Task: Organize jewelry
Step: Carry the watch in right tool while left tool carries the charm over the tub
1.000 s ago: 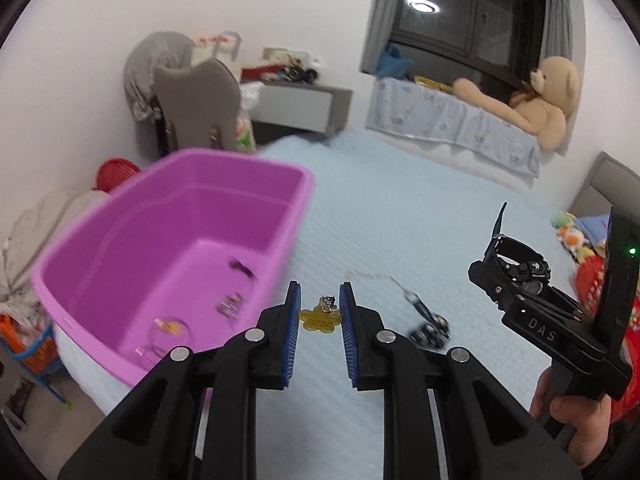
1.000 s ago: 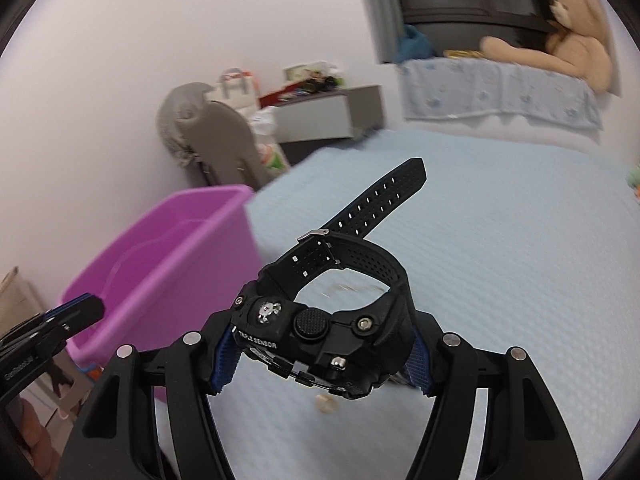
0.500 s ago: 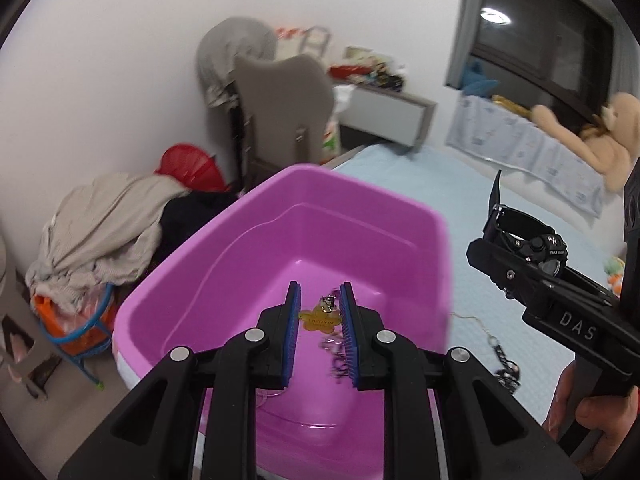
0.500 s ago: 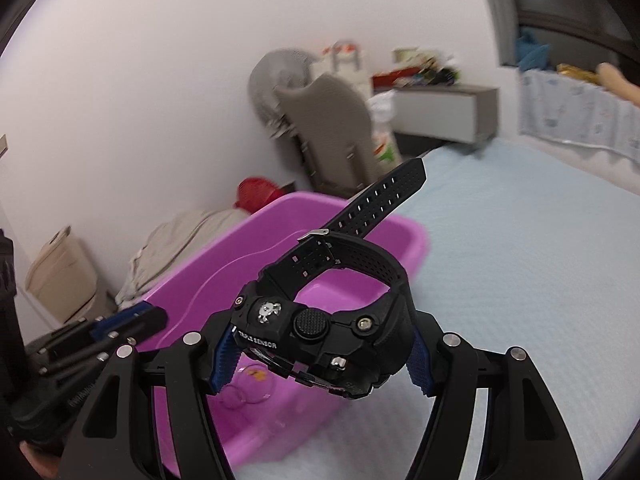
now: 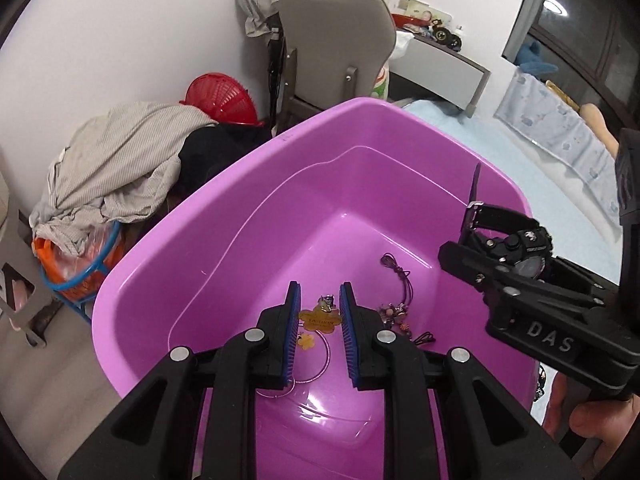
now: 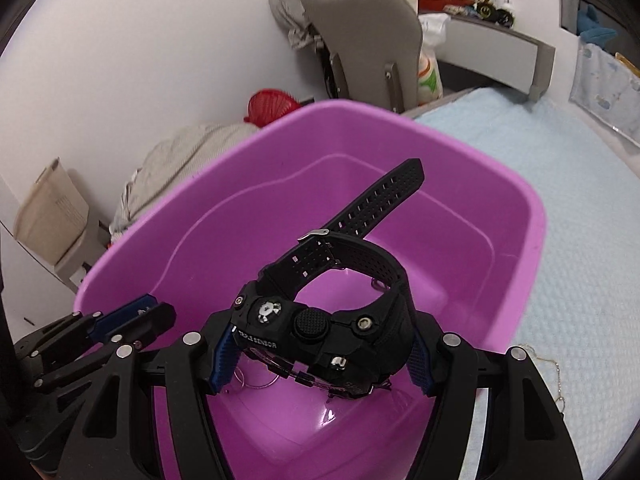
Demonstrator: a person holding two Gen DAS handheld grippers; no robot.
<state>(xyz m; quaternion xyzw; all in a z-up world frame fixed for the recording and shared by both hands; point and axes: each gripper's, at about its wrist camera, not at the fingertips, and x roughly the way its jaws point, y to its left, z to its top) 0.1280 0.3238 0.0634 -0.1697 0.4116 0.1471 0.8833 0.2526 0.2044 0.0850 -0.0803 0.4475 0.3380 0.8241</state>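
Compared with a second ago, both claws have left the bed and now hang over the purple tub (image 5: 224, 216); back then I had the tub off at my ten o'clock with blue bedspread under the fingers, and now its floor fills both wrist views.

My left claw (image 5: 320, 322) is pinched on a yellow flower-shaped charm (image 5: 319, 320), the blue pads pressing it from either side, with a small silver clasp standing just above it at twelve o'clock. Below the charm, on the tub floor, lies a thin ring with a smaller yellow flower (image 5: 306, 342), and at about two o'clock from the claw sits a beaded cord ornament (image 5: 394, 300) with its loop trailing toward the far wall.

My right claw (image 6: 320, 344) is clamped on the black watch (image 6: 320, 320), gripping the case from both sides; the strap rises from it toward one o'clock, its free end jutting over the tub interior. In the left wrist view the same claw and watch (image 5: 516, 244) come in from three o'clock, above the tub's right rim.

A fine chain (image 6: 548, 368) lies on the bed (image 6: 580, 240) at four o'clock in the right wrist view, outside the tub. Beyond the tub, at twelve o'clock, stands a grey chair (image 5: 336, 40), with a heap of laundry (image 5: 116, 160) at ten o'clock.
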